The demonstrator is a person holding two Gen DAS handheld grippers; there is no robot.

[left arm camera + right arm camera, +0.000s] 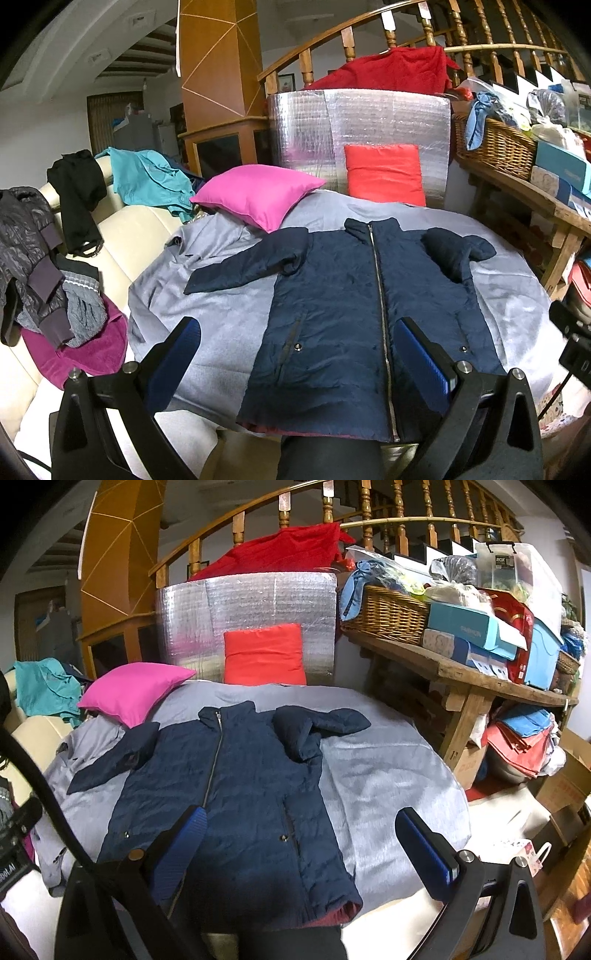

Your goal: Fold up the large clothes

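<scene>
A navy quilted jacket (343, 317) lies flat, zipped, front up, on a grey sheet (221, 317) over the table. Its left sleeve (243, 266) stretches out to the left; its right sleeve (458, 254) is folded in over the chest. My left gripper (297, 332) is open and empty, above the jacket's lower part. In the right wrist view the jacket (229, 797) lies left of centre, and my right gripper (301, 825) is open and empty above its lower right edge and the grey sheet (384, 775).
A pink cushion (258, 194) and a red cushion (384, 173) sit at the table's far side against a silver foil panel (369, 122). A cream sofa (133, 229) with piled clothes is left. A wooden bench (480, 679) with a wicker basket (384, 613) and boxes stands right.
</scene>
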